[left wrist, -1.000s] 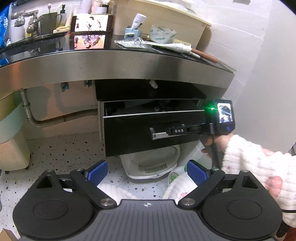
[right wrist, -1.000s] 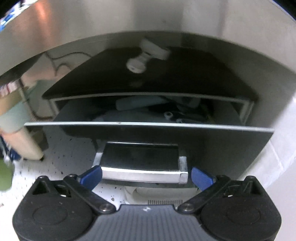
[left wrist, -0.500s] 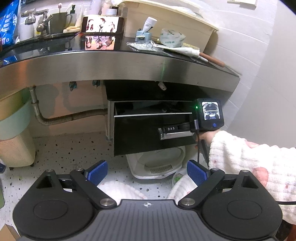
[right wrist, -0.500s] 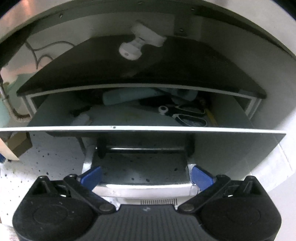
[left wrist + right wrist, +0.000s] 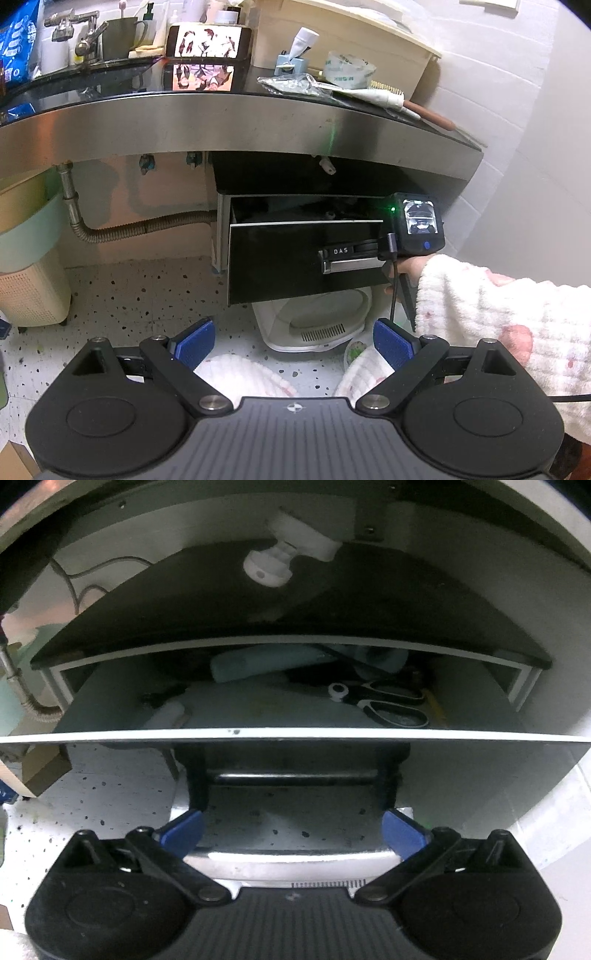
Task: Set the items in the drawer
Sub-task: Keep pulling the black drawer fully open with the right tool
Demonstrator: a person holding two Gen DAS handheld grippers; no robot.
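Observation:
A black drawer [image 5: 295, 258] under the steel counter stands partly pulled out. My right gripper [image 5: 291, 829] is open, its blue pads straddling the drawer's silver handle [image 5: 295, 860]; it also shows in the left wrist view [image 5: 413, 229] at the handle [image 5: 351, 263]. Inside the drawer lie black scissors [image 5: 384, 701], a pale blue tube [image 5: 266, 661] and a white object [image 5: 166, 716]. My left gripper [image 5: 293, 343] is open and empty, held back above the floor. On the counter lie a tape roll [image 5: 349, 68], a plastic bag [image 5: 291, 83] and a brush [image 5: 399, 101].
A phone [image 5: 208, 42] stands on the counter beside a tap [image 5: 81, 29]. A white bin lid [image 5: 317, 317] sits on the speckled floor under the drawer. A flexible drain pipe [image 5: 122, 229] runs at left, above a beige basket [image 5: 29, 291]. A white wall [image 5: 535, 166] is close on the right.
The drawer has slid further out, showing more of its inside, with my right gripper at the handle. The left gripper has drawn back and up, so the counter looks smaller.

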